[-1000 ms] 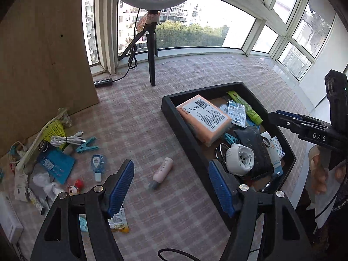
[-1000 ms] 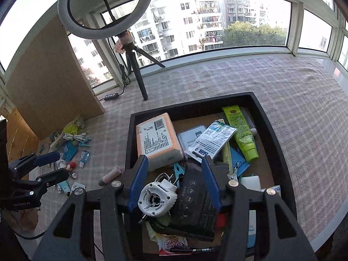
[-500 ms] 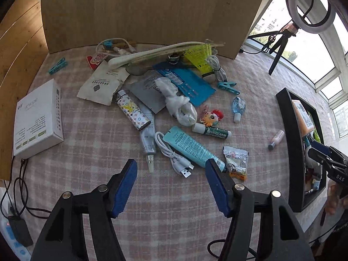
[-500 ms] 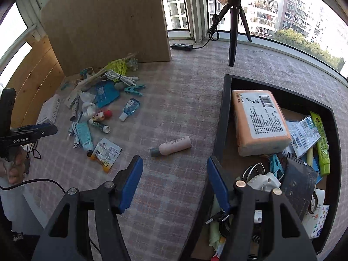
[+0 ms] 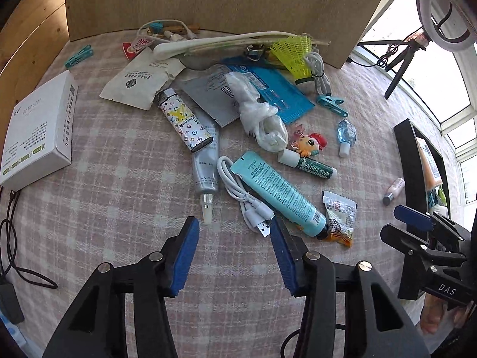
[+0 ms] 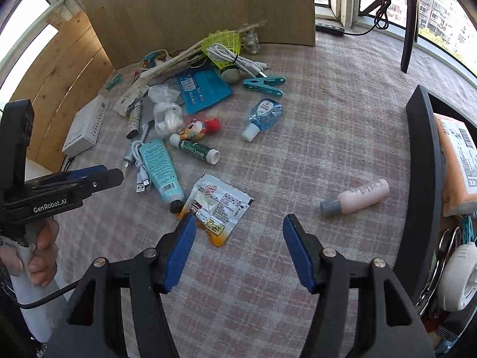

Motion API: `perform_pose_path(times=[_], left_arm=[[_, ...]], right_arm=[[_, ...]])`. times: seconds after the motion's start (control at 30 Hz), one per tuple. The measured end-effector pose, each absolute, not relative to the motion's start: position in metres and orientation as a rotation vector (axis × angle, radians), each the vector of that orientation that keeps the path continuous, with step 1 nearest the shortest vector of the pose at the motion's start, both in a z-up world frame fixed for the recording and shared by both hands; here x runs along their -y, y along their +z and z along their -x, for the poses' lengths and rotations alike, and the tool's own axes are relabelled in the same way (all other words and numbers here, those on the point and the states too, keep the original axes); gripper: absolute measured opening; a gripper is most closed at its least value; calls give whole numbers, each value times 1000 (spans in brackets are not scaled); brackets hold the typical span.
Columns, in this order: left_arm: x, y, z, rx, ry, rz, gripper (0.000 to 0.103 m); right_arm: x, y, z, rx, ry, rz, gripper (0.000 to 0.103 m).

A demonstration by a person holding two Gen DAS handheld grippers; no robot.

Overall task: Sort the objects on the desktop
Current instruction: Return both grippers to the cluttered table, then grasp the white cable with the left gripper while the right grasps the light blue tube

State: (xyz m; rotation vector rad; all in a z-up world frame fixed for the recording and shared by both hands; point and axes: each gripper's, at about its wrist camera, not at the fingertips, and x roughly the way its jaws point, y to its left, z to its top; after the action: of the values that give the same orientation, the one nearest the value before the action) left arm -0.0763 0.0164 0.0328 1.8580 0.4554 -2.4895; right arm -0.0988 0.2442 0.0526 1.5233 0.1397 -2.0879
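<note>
the left gripper, empty, its jaws just narrowing, hovered nearest the white usb cable, whose plugs lay just ahead between its tips, running away from them. the right gripper gaped empty by the coffee sachet.

- Bare checked cloth lies open between the clutter pile and the black tray.
- Only the pink bottle lies across that lane.
- The snack sachet sits just before the right gripper.
- A wooden board walls the pile's far side.
</note>
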Motion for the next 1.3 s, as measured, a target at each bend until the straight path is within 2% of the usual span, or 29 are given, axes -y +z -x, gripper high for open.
perform_pose_path(times=[0.13,0.27,0.67,0.83,1.03,1.07,1.13,1.2,1.27,1.3], left_arm=[[-11,25,79,-524,-2465,-1867,42],[-10,18,84,-595,-2454,-1886,42],[-18,11,98,-496,-2462,-1882,44],[-19,13,96,-430,-2479,-1888,43],[-32,8,106,-393,-2487,-1921,43],[-36,8,107,-354,-2498,-1908,42],[-39,8,107,-328,-2501,-1901,30],[-36,7,107,-361,-2498,-1900,28],[-29,7,104,-388,-2483,-1894,19],[-27,8,103,-404,-2478,-1891,18]], right_arm=[[-219,52,98,-202,-2051,-1490,52],[-195,50,97,-274,-1996,-1461,52],[-140,29,102,-498,-1889,-1442,52],[-134,17,107,-554,-1883,-1466,39],[-128,9,113,-527,-1881,-1474,37],[-126,9,112,-535,-1885,-1466,37],[-123,8,110,-540,-1887,-1462,32],[-124,8,108,-519,-1887,-1466,30],[-128,8,108,-482,-1888,-1477,29],[-130,8,108,-461,-1892,-1484,28]])
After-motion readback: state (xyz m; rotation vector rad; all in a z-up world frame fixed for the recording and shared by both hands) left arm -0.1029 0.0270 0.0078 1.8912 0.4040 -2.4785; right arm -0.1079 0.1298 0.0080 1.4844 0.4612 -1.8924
